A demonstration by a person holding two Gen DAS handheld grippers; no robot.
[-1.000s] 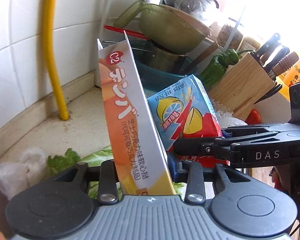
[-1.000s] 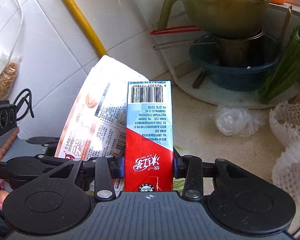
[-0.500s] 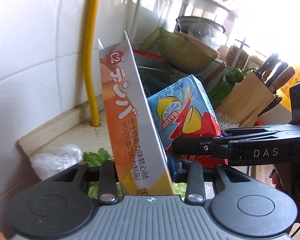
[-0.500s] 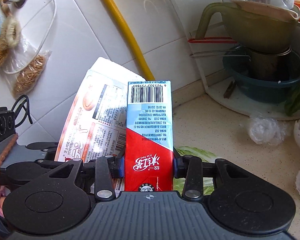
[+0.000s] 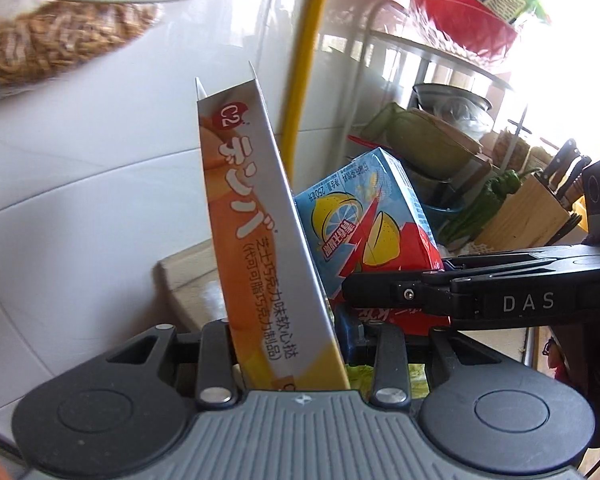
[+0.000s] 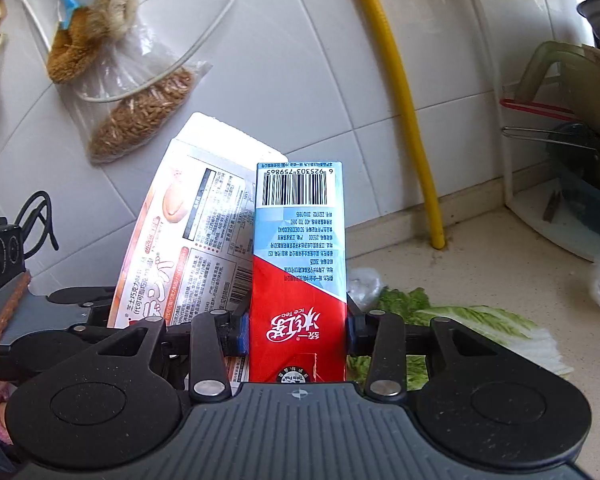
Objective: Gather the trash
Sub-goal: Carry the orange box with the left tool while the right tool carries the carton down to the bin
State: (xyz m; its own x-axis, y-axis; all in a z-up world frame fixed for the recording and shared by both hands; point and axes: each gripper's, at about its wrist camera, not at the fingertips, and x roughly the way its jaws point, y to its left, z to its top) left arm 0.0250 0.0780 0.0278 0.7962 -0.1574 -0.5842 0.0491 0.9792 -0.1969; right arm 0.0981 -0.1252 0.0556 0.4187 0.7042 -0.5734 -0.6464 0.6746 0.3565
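My left gripper is shut on a flat orange snack box that stands upright between its fingers. Beside it on the right, the red and blue iced-tea carton is clamped by my right gripper, whose black arm crosses the left wrist view. From the right wrist camera, my right gripper is shut on the iced-tea carton, barcode end up. The snack box shows just left of it, in the left gripper. Both items are held above the counter.
A yellow pipe runs down the white tiled wall. Cabbage leaves and a crumpled plastic scrap lie on the beige counter. A dish rack with green jug and pots and a knife block stand to the right. Bags hang on the wall.
Both grippers rose and swung left along the counter with their items still clamped. The rack and pots slid right in both views and the hanging bags came into view.
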